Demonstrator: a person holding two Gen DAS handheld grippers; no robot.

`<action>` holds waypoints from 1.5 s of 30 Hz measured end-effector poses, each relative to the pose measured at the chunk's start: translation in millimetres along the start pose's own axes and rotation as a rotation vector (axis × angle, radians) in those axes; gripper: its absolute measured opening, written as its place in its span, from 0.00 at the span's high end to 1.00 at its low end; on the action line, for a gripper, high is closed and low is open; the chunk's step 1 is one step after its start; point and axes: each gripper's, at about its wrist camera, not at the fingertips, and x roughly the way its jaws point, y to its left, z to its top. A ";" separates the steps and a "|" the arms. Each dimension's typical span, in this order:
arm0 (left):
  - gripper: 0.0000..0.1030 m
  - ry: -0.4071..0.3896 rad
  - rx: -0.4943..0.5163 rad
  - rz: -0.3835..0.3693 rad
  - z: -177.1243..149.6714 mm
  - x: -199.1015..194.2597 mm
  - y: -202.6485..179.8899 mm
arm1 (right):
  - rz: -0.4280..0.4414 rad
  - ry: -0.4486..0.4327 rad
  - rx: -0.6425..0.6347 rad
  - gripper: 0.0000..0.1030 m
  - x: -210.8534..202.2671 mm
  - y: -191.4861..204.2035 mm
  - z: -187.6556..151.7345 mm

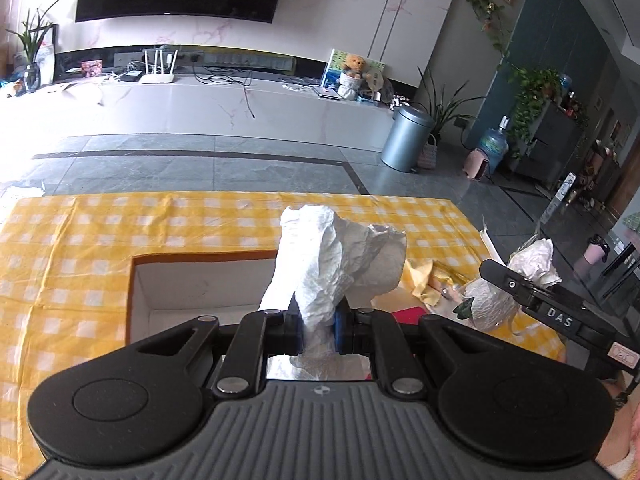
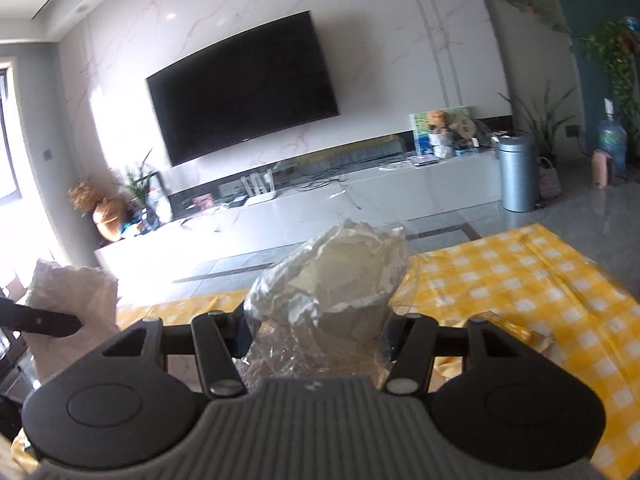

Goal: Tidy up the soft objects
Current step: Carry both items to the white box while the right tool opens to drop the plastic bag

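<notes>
A home living room: wall television [image 2: 244, 84], long media console [image 1: 224, 108] (router [image 1: 158, 76] on top), houseplants [image 1: 532, 92].

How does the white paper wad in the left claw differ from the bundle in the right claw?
The white paper wad is bare crumpled paper, while the plastic-wrapped bundle has clear film around its white paper. The left claw pinches the wad's narrow lower end with jaws close together; the right claw spans the bundle's wider body with jaws farther apart. The wad stands tall and narrow; the bundle looks squat and cup-shaped. Both are white, crumpled and held above the yellow checked cloth.
</notes>
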 end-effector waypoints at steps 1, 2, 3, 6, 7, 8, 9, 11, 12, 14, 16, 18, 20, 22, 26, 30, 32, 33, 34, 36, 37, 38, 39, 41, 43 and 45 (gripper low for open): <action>0.85 -0.005 -0.014 0.003 -4.0 -0.6 5.1 | 0.032 0.002 -0.014 0.45 0.7 7.5 -0.5; 0.85 -0.006 -0.031 -0.003 -7.3 -0.9 10.6 | 0.067 0.005 -0.026 0.45 1.4 14.4 -1.0; 0.85 -0.011 -0.055 -0.015 -11.3 -2.1 18.4 | 0.101 0.009 -0.044 0.45 3.0 23.3 -1.8; 0.85 -0.031 -0.103 -0.039 -21.3 0.2 33.2 | 0.170 0.028 -0.092 0.45 7.6 44.0 -5.9; 0.85 -0.042 -0.114 -0.034 -25.9 -1.4 40.1 | 0.186 0.036 -0.109 0.45 9.3 50.2 -8.0; 0.85 -0.051 -0.118 -0.026 -30.0 -1.6 45.0 | 0.200 0.045 -0.125 0.45 11.0 56.5 -10.1; 0.85 -0.057 -0.118 -0.019 -33.7 -0.8 47.7 | 0.211 0.056 -0.136 0.45 13.2 60.7 -11.8; 0.85 -0.063 -0.130 -0.020 -41.2 0.9 57.7 | 0.236 0.080 -0.146 0.45 18.5 67.7 -15.1; 0.85 -0.065 -0.139 -0.024 -44.6 2.0 62.2 | 0.247 0.093 -0.146 0.45 20.9 70.7 -17.1; 0.85 -0.082 -0.160 -0.016 -52.0 1.5 72.3 | 0.270 0.120 -0.149 0.45 27.4 77.6 -19.9; 0.85 -0.097 -0.160 0.003 -54.0 2.5 77.1 | 0.291 0.164 -0.166 0.45 39.4 90.4 -23.7; 0.85 -0.105 -0.157 0.011 -57.5 1.1 83.0 | 0.262 0.216 -0.218 0.45 55.1 107.2 -26.8; 0.85 -0.112 -0.174 -0.006 -63.9 -1.6 89.7 | 0.239 0.262 -0.271 0.45 69.2 123.9 -30.2; 0.85 -0.112 -0.202 -0.025 -68.1 -2.3 97.6 | 0.236 0.311 -0.281 0.45 81.4 135.1 -33.5; 0.85 -0.122 -0.237 -0.007 -70.1 -4.7 108.6 | 0.203 0.368 -0.389 0.45 108.9 164.7 -43.2; 0.85 -0.152 -0.258 0.004 -66.8 -10.8 117.0 | 0.069 0.416 -0.536 0.45 149.9 180.8 -53.0; 0.85 -0.160 -0.278 0.005 -64.8 -10.7 122.0 | 0.062 0.454 -0.565 0.45 169.8 183.5 -59.1; 0.85 -0.159 -0.286 0.005 -64.3 -10.0 124.3 | 0.056 0.473 -0.583 0.45 177.7 185.2 -62.7; 0.85 -0.157 -0.290 0.006 -64.5 -9.9 125.0 | 0.039 0.495 -0.604 0.45 185.2 186.5 -67.4; 0.85 -0.151 -0.286 0.012 -64.7 -7.9 125.0 | -0.024 0.559 -0.664 0.45 201.7 187.8 -80.3; 0.85 -0.149 -0.282 0.015 -64.9 -7.6 123.9 | -0.051 0.600 -0.690 0.45 210.1 187.2 -86.6; 0.85 -0.148 -0.281 0.015 -65.0 -7.1 123.2 | -0.070 0.639 -0.706 0.45 217.5 185.4 -92.2; 0.85 -0.148 -0.284 0.015 -65.2 -6.8 122.7 | -0.089 0.697 -0.726 0.45 225.9 181.6 -100.2; 0.85 -0.149 -0.300 0.013 -65.2 -6.5 122.1 | -0.085 0.788 -0.752 0.45 234.5 176.9 -112.4; 0.85 -0.142 -0.304 0.013 -65.4 -4.2 122.8 | -0.054 0.833 -0.744 0.48 233.1 173.3 -118.5; 0.85 -0.137 -0.302 0.017 -66.0 -2.2 122.3 | -0.022 0.863 -0.748 0.47 229.7 172.9 -118.2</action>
